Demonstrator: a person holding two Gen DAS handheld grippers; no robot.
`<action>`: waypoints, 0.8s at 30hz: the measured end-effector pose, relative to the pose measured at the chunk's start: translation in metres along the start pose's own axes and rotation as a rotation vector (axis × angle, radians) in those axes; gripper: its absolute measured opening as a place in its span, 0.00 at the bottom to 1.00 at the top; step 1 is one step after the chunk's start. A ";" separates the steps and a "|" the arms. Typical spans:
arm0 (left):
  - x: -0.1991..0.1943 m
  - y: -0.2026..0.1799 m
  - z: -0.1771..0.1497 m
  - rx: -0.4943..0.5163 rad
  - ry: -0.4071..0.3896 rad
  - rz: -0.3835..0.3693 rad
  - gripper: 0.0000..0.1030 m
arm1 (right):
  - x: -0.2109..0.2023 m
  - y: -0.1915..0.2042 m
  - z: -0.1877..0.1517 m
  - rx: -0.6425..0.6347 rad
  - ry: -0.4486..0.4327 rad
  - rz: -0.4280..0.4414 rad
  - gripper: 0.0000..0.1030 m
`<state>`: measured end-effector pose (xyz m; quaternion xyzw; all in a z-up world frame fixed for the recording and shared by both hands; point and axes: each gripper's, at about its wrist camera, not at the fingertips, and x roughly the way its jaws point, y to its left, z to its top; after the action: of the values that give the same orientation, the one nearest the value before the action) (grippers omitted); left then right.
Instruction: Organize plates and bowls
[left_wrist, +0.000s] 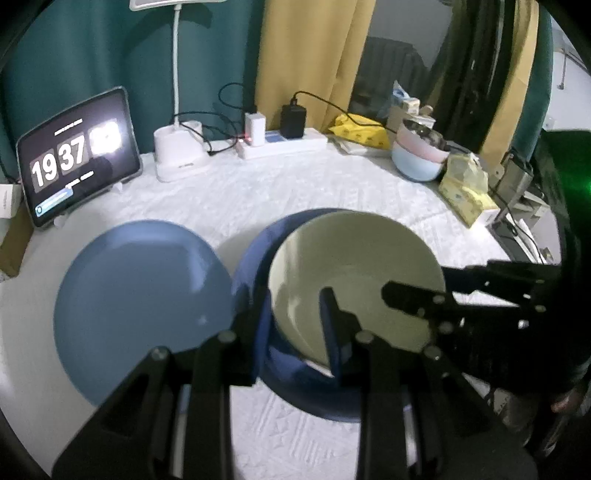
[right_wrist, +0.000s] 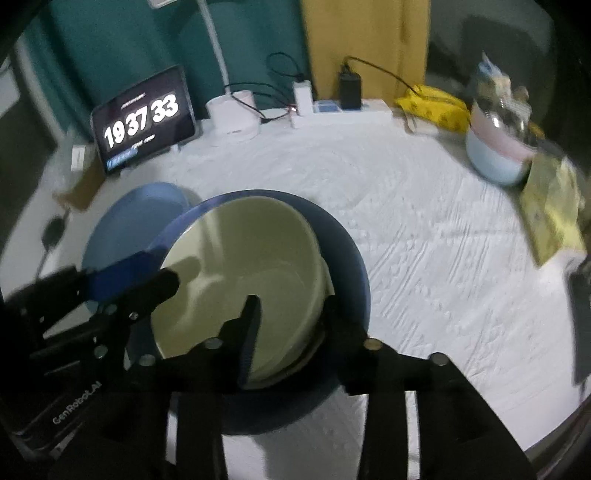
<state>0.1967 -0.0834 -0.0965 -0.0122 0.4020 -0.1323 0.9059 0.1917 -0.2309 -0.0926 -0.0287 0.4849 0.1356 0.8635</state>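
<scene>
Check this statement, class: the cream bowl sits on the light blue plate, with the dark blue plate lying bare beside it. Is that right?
Not quite. The cream bowl sits on the dark blue plate, and it is the light blue plate that lies bare beside it. The left wrist view shows this clearly: the dark rim rings the bowl, while the lighter plate has nothing on it.

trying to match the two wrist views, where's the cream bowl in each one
Left wrist: cream bowl right of centre, on the dark blue plate, right of the light blue plate.
Right wrist: cream bowl left of centre, on the dark blue plate.
Shared landmark: the clock tablet, far left.
</scene>
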 end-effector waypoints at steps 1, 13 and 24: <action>-0.001 0.000 0.000 0.001 -0.002 -0.001 0.27 | -0.002 0.001 0.000 -0.012 -0.008 -0.016 0.53; -0.018 0.005 0.007 -0.008 -0.045 0.002 0.28 | -0.028 -0.011 0.005 0.005 -0.082 -0.019 0.54; -0.021 0.038 0.000 -0.079 -0.038 0.036 0.28 | -0.030 -0.060 -0.005 0.137 -0.095 -0.007 0.54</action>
<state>0.1915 -0.0413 -0.0860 -0.0431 0.3897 -0.1000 0.9145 0.1892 -0.2960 -0.0748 0.0352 0.4515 0.1004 0.8859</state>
